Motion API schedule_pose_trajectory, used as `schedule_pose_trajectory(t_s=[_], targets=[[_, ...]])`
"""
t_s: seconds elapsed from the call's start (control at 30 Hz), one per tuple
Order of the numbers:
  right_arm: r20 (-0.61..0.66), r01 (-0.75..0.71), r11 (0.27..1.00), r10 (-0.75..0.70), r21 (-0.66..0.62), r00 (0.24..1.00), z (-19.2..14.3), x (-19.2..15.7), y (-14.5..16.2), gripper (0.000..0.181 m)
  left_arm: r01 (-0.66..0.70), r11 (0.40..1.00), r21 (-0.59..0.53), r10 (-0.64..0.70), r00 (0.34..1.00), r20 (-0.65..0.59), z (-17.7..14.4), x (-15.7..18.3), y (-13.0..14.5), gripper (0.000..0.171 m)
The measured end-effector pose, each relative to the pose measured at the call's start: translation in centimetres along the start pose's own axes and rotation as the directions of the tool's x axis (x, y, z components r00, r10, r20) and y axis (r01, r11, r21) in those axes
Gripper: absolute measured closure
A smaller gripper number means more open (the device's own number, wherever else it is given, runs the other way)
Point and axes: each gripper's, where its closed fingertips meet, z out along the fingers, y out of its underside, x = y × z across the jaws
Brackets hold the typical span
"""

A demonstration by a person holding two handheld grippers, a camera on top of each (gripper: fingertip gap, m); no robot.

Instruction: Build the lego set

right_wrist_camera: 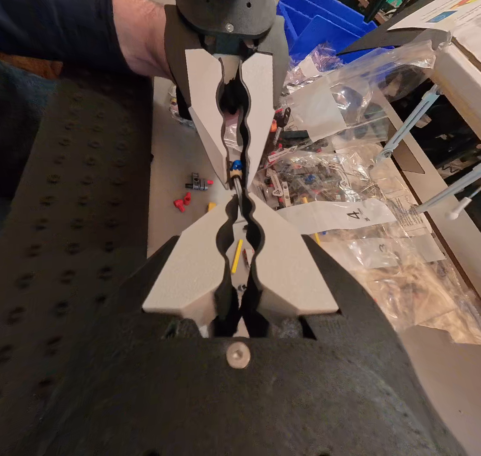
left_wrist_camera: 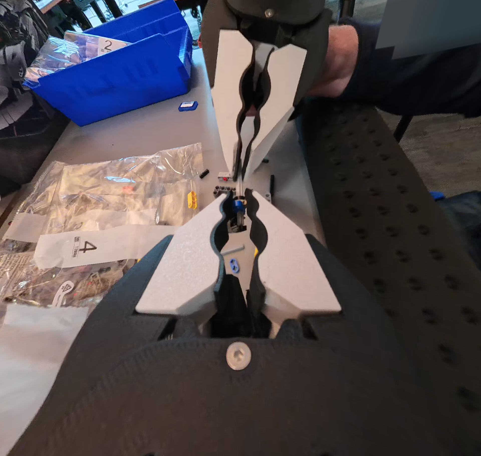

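Observation:
In the left wrist view my left gripper (left_wrist_camera: 239,194) is shut on a small lego assembly (left_wrist_camera: 238,206) with a blue part and black parts, held above the grey table (left_wrist_camera: 156,123). My right gripper (left_wrist_camera: 240,177) comes in from the far side, tip to tip with it, shut on a thin grey axle (left_wrist_camera: 241,184) that points into the assembly. In the right wrist view my right gripper (right_wrist_camera: 242,196) pinches the grey axle (right_wrist_camera: 238,190). The left gripper (right_wrist_camera: 236,184) opposite holds the blue and tan assembly (right_wrist_camera: 236,171). A hand shows behind each far gripper.
Clear bags of parts (left_wrist_camera: 104,196) and a blue bin (left_wrist_camera: 117,74) lie to one side, and a white box (right_wrist_camera: 455,61). Loose pieces on the table: yellow beam (left_wrist_camera: 192,199), grey beam (left_wrist_camera: 223,190), blue link (left_wrist_camera: 235,264), red pieces (right_wrist_camera: 182,203), yellow axle (right_wrist_camera: 236,256). A black perforated surface (left_wrist_camera: 377,209) borders the table. The grippers are tip to tip, or close to it.

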Motion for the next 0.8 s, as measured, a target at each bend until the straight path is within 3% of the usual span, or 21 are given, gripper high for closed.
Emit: schedule_pose_trajectory(t_s=[0.07,0.13,0.23,0.33,0.4,0.43,0.53,0.6,0.67,0.73,0.8], targets=[[0.002,-0.034,0.999,0.034,0.037,0.999,-0.7,0.3,-0.3,0.180,0.006,1.000,0.023,-0.006,1.000,0.009,-0.9,-0.2,-0.1,0.161],[0.012,-0.018,1.000,0.018,-0.008,1.000,-0.3,0.1,0.4,0.181,-0.027,0.999,-0.040,0.028,0.999,0.022,-0.7,-0.2,0.9,0.161],[0.028,-0.031,1.000,0.031,0.005,0.999,-0.4,0.0,0.2,0.181,0.000,1.000,-0.010,0.000,1.000,-0.007,-0.9,-0.1,0.7,0.161],[-0.016,-0.046,0.999,0.045,-0.005,0.999,-1.2,0.9,0.8,0.181,-0.026,0.992,-0.120,0.032,0.998,0.046,-1.2,-1.0,3.0,0.162],[-0.006,-0.096,0.994,0.096,0.058,0.995,-2.0,1.4,0.2,0.181,0.029,0.999,-0.027,-0.027,0.998,0.060,-2.2,-1.6,1.9,0.162],[-0.010,-0.089,0.996,0.090,0.025,0.996,-1.5,1.4,0.7,0.181,0.023,1.000,-0.006,-0.023,0.997,0.071,-2.3,-1.8,1.4,0.162],[0.017,-0.079,0.996,0.078,0.042,0.997,-0.7,0.7,0.5,0.181,-0.008,0.999,-0.054,0.009,1.000,0.028,-1.2,-0.7,2.1,0.162],[-0.024,-0.108,0.994,0.108,0.033,0.994,-0.8,1.7,0.8,0.179,0.021,1.000,-0.018,-0.020,0.999,0.026,-1.0,-0.8,1.5,0.161],[-0.012,-0.119,0.991,0.120,0.056,0.993,-0.5,1.5,0.3,0.165,0.090,0.994,0.059,-0.093,0.995,0.041,-1.1,-1.5,0.4,0.161],[-0.048,-0.117,0.993,0.116,-0.013,0.992,0.4,1.7,1.3,0.147,0.164,0.974,0.154,-0.171,0.985,0.034,-1.5,-2.2,-0.9,0.162],[-0.080,-0.128,0.991,0.125,-0.028,0.989,1.1,2.0,1.2,0.143,0.254,0.931,0.262,-0.263,0.965,0.002,-1.7,-2.8,-2.5,0.162]])
